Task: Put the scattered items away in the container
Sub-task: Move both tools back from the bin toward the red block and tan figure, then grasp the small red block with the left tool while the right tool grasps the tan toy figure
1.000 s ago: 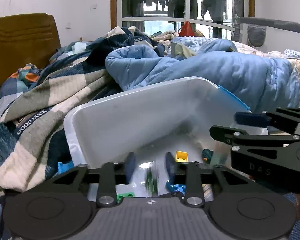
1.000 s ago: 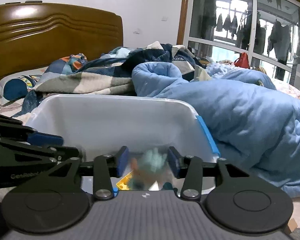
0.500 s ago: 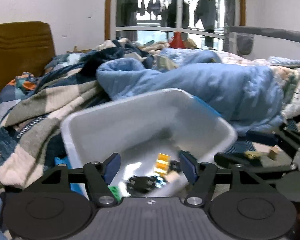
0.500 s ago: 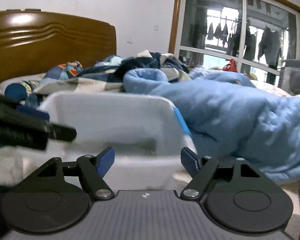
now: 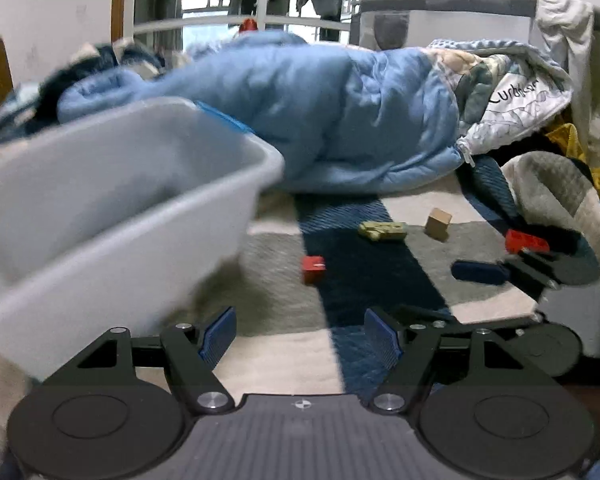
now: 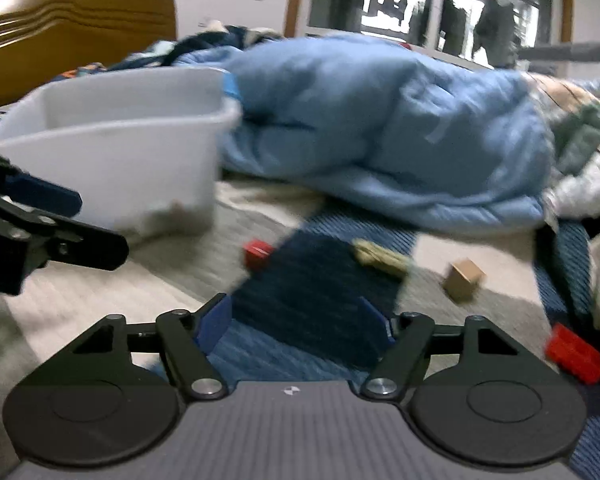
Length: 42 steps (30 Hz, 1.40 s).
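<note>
The left gripper (image 5: 300, 334) hangs over the checked blanket (image 5: 284, 360) with its jaws spread wide and nothing between the blue pads. They have just been opening. The right gripper (image 6: 294, 322) also stands apart and empty over a dark blue square of the blanket (image 6: 312, 280); its jaws widened and have just drawn in a little.

In the left wrist view the white tub (image 5: 112, 208) fills the 9 to 10 o'clock side, tilted in the frame, resting on the bed. From the left gripper's tips, a small red block (image 5: 313, 268) lies at 12 o'clock, a green toy (image 5: 382, 231) at about 1 o'clock beyond it, a wooden cube (image 5: 438, 223) further toward 1 o'clock, and a red brick (image 5: 526, 241) at 2 o'clock, just behind the right gripper's fingers (image 5: 480, 272).

In the right wrist view the tub (image 6: 112, 152) sits at 10 o'clock, the red block (image 6: 257, 253) at 11 o'clock, the green toy (image 6: 378, 258) at 1 o'clock, the cube (image 6: 464, 278) at 2 o'clock and the red brick (image 6: 576, 354) at 3 o'clock. All four lie on the blanket outside the tub. A blue quilt (image 6: 380, 132) is heaped behind them.
</note>
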Available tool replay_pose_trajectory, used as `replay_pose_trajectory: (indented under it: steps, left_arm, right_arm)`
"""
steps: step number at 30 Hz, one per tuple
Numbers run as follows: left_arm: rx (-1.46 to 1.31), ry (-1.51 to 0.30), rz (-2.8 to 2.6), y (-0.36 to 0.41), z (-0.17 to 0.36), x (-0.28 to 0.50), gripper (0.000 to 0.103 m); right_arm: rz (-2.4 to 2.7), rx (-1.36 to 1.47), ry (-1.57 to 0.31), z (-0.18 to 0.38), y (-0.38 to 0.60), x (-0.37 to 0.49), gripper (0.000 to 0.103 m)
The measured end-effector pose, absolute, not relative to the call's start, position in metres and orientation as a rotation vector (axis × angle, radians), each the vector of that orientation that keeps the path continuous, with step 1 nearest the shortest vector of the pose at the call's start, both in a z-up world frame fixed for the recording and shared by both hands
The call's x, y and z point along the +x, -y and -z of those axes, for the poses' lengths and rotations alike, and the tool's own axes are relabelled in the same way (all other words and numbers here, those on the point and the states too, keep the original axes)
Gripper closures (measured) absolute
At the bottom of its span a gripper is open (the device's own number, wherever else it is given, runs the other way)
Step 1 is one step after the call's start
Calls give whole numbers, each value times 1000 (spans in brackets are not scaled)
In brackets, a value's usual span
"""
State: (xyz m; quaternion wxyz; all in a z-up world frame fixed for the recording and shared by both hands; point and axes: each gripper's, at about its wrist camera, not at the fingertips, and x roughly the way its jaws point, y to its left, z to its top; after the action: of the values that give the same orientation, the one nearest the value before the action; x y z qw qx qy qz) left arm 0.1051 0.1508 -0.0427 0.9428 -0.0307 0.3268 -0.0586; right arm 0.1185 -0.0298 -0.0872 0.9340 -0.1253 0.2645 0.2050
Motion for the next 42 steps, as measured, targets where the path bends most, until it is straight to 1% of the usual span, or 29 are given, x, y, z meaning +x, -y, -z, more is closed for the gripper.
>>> replay_pose_trajectory:
  steps: [3,9,11,13,14,15,17,20,23,25,27,29,31,32,33,35,37,42]
  left_arm:
    - [-112,-664,119,-141,55,126,29]
    - [-90,-662,168,-119,80,162,29]
    - [-78,-678,150,-119,87,173,30]
    - [-92,-707,136,-121,95,186,34]
    - [-104,-719,128,-122,99,192,39]
    - [-111,-727,120,-123,102,197,41]
    - [-112,-738,112,-123,106,206,42]
    - [-89,-745,111,-120,110,218,44]
    - [-82,-751,105,-120,112,229,47]
    - [-93,-755,107,-121,113,233,50]
    - [-79,-757,109,-121,113,236,58]
    - [-61,-758,126,-121,114,236,61]
    - [-51,-755,138,-122,114,236,63]
    - [-55,-753,139,-123,114,236,66]
    - [-58,-749,138,-124,113,236,69]
    - [-60,-742,137,-124,112,234,72]
    - [-40,-736,136,-122,110,231,78]
    - [20,-726,148,-111,105,212,78]
  right_arm:
    - [-377,-235,-556,95,51,125,36]
    - [-339,-172,-574,105,79,148,39]
    - [-357,-180,-570,108,82,155,41]
    - [-359,-197,-564,111,82,164,41]
    - [-361,-199,-562,112,82,169,41]
    - [-365,-200,-561,113,82,175,41]
    - [-398,-199,-555,116,82,189,42]
    - [-438,-240,-547,118,77,210,45]
    - [-440,-243,-557,119,72,231,49]
    - [-432,-252,-560,122,68,243,49]
    - [-432,-271,-566,124,66,254,49]
    - [-432,-293,-565,127,65,264,50]
    - [-448,-292,-606,132,67,275,50]
    - [-460,-274,-613,133,69,278,51]
    - [-475,-261,-616,133,71,279,54]
    - [-507,-252,-613,129,73,274,55]
    - [-524,-259,-602,126,72,262,55]
    - [-481,-321,-589,122,68,224,55]
